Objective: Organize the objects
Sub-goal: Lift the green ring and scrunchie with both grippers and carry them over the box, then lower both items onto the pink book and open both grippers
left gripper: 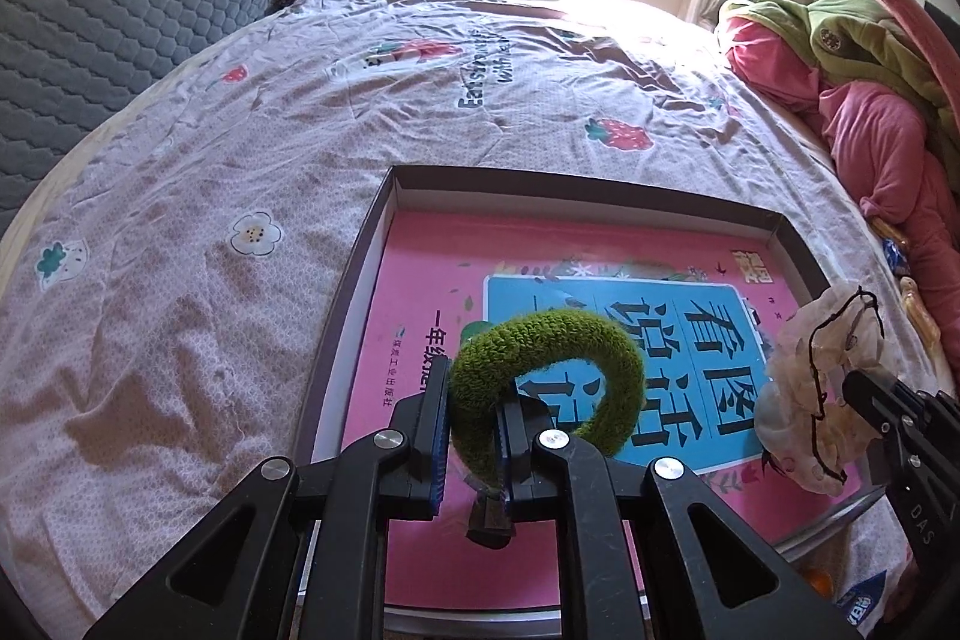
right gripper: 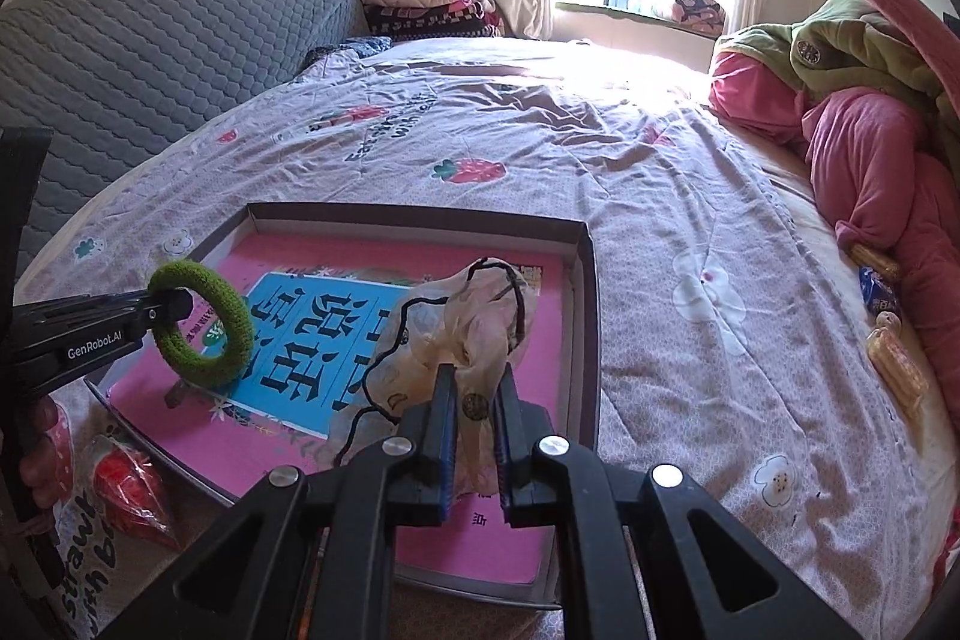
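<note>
My left gripper (left gripper: 474,388) is shut on a green fuzzy hair ring (left gripper: 540,376), which hangs over a shallow dark-rimmed box (left gripper: 360,268) lying on the bed. A pink book (left gripper: 432,292) with a blue panel lies flat inside that box. My right gripper (right gripper: 477,394) is shut on a cream sheer scrunchie with a black cord (right gripper: 468,322), also above the box (right gripper: 591,292). In the right wrist view the left gripper (right gripper: 171,307) comes in from the left with the green ring (right gripper: 201,325). In the left wrist view the right gripper (left gripper: 852,388) holds the scrunchie (left gripper: 810,388) at the right edge.
The bed has a pale floral sheet (left gripper: 240,130). Pink and green bedding (right gripper: 852,100) is heaped at the right, with snack packets (right gripper: 894,358) beside it. A red packet (right gripper: 132,484) lies near the box's front left. A grey quilted headboard (right gripper: 150,34) stands at the left.
</note>
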The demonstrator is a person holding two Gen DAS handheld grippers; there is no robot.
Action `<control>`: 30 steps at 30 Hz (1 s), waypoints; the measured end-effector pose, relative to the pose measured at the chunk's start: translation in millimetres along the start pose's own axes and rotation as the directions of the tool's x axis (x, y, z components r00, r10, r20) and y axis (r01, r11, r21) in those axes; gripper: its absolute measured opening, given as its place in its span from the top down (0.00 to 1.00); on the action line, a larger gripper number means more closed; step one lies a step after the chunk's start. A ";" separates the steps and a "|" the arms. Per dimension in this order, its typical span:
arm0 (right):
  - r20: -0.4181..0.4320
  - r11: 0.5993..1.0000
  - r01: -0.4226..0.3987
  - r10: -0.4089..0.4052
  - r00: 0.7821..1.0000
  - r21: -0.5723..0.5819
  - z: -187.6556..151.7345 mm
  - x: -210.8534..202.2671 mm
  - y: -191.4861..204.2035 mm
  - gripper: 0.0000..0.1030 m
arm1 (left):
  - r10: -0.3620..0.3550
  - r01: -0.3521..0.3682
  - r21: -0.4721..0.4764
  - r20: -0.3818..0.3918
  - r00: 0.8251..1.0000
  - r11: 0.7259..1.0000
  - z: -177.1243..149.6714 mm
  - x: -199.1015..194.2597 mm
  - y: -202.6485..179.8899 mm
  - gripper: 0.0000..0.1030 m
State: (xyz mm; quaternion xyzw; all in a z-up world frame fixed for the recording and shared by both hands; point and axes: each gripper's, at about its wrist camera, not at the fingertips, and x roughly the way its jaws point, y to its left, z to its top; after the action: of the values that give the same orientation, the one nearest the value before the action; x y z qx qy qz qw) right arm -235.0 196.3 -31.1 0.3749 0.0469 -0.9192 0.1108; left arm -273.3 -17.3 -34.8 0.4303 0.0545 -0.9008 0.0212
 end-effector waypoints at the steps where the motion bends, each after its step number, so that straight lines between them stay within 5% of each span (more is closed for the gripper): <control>1: -0.006 1.000 0.000 0.000 1.000 -0.001 -0.5 1.2 0.1 0.89 | 0.000 0.000 0.000 -0.006 1.000 1.000 0.1 1.3 -0.1 0.87; 8: -0.019 1.000 -0.004 0.004 1.000 -0.003 -0.7 1.3 2.4 0.87 | 0.009 -0.009 0.001 -0.025 1.000 1.000 -1.1 6.4 0.7 0.87; 21: -0.017 1.000 0.001 -0.001 1.000 0.017 2.7 -2.7 0.7 0.61 | 0.028 -0.029 -0.009 -0.034 0.999 1.000 -4.0 2.9 6.9 0.80; 30: -0.006 1.000 0.006 -0.006 1.000 0.013 5.8 -8.7 2.1 0.56 | 0.026 -0.026 -0.026 -0.023 0.999 0.999 -8.3 -6.4 12.4 0.79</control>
State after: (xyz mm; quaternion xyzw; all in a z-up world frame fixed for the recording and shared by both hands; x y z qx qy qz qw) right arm -232.4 194.7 -20.9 0.3784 0.0423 -0.9187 0.1054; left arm -261.8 -28.7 -36.0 0.4406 0.0609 -0.8948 0.0379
